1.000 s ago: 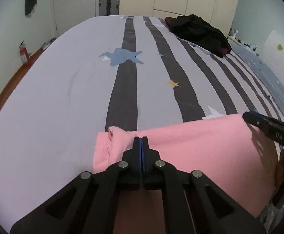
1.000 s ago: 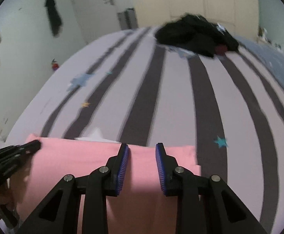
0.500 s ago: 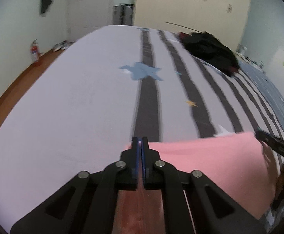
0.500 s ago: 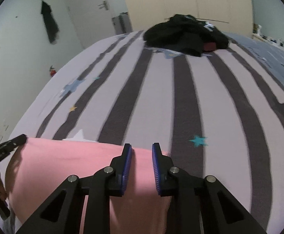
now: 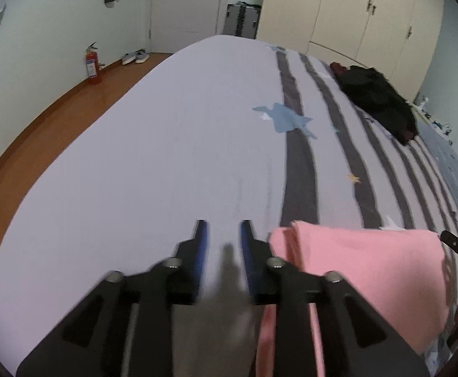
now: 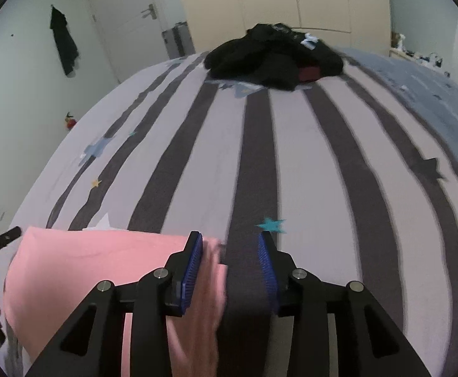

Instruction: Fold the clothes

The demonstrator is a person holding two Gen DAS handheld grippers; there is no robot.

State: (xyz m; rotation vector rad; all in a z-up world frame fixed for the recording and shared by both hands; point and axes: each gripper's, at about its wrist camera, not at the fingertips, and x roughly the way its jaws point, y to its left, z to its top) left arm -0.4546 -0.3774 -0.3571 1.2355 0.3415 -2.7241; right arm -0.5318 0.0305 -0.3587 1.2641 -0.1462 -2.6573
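Left gripper (image 5: 223, 235): jaws spread, nothing held, bare sheet seen between the blue ribbed pads. Right gripper (image 6: 230, 248): jaws spread too; pink cloth (image 6: 103, 267) lies against the left pad, not clamped. Cloth is soft knit, folded into a rough rectangle, laid flat at the near edge of the bed (image 5: 166, 157). Sheet is smooth, grey-striped, star-printed. Crumpled black clothes (image 6: 273, 56) are piled at the far end.

Bare striped bedsheet (image 5: 172, 157) ahead, dark clothes pile (image 6: 273, 56) at far end
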